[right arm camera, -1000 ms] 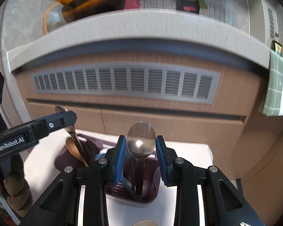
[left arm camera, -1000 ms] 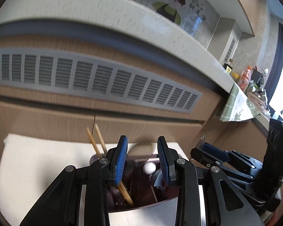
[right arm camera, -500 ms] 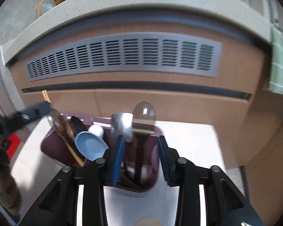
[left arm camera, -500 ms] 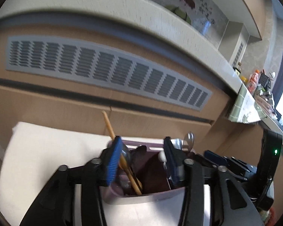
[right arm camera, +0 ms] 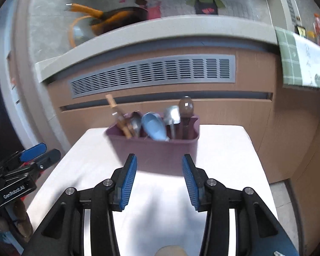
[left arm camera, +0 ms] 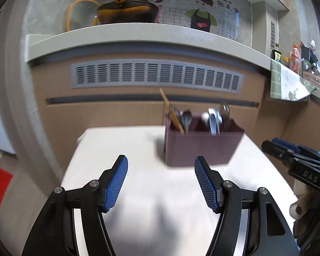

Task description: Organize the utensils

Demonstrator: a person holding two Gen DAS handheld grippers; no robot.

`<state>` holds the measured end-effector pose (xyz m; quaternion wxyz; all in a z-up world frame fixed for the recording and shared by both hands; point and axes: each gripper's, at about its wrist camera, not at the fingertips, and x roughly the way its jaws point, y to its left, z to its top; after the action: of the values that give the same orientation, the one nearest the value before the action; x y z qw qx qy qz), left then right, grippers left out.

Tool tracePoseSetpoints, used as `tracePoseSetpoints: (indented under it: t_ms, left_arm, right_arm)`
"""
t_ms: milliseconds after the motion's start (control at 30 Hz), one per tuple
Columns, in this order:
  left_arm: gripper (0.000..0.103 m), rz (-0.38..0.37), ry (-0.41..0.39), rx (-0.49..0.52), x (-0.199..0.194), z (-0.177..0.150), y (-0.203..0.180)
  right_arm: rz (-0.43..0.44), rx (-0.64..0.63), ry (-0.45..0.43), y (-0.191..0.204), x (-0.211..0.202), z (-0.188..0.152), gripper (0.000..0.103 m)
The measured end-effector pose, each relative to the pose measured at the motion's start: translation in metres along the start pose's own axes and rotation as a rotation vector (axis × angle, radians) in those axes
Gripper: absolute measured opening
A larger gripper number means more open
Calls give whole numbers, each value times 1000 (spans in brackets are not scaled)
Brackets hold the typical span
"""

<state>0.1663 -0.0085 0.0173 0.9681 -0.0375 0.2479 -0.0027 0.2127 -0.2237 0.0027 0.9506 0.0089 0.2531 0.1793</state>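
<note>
A purple utensil holder stands at the far end of a small white table. Wooden chopsticks, metal spoons, a blue spoon and a brown spoon stick up out of it. My left gripper hovers over the table short of the holder, jaws opening, nothing between them. My right gripper is pulled back just short of the holder's near wall, jaws opening and empty.
Behind the table rises a wood counter front with a grey vent grille and a stone top carrying a pan with an orange handle. A green checked cloth hangs at the right. Floor shows around the table.
Both grippers have drawn back from the holder and spread wider. The right let go of the brown spoon, which now stands in the holder; the left came away from the chopsticks.
</note>
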Motion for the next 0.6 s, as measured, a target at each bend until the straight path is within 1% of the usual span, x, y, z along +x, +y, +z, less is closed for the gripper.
tracePoseSetpoints:
  t_ms: [100, 167, 233, 400, 500, 600]
  left_arm:
    - [66, 17, 2, 8, -35, -21, 2]
    - [66, 30, -6, 17, -53, -31, 2]
    - [66, 37, -11, 20, -66, -41, 3]
    - [66, 30, 30, 24, -84, -60, 0]
    - [66, 22, 39, 42, -92, -69, -5]
    - [66, 11, 27, 51, -102, -73, -9]
  right_arm:
    - [3, -42, -41, 16, -38, -21, 42]
    - [5, -44, -41, 26, -57, -35, 47]
    - [0, -40, -32, 31, -70, -48, 47]
    - [-27, 4, 9, 39, -86, -76, 47]
    - [-68, -17, 3, 45, -95, -87, 47]
    - [-81, -31, -10, 49, -104, -92, 47]
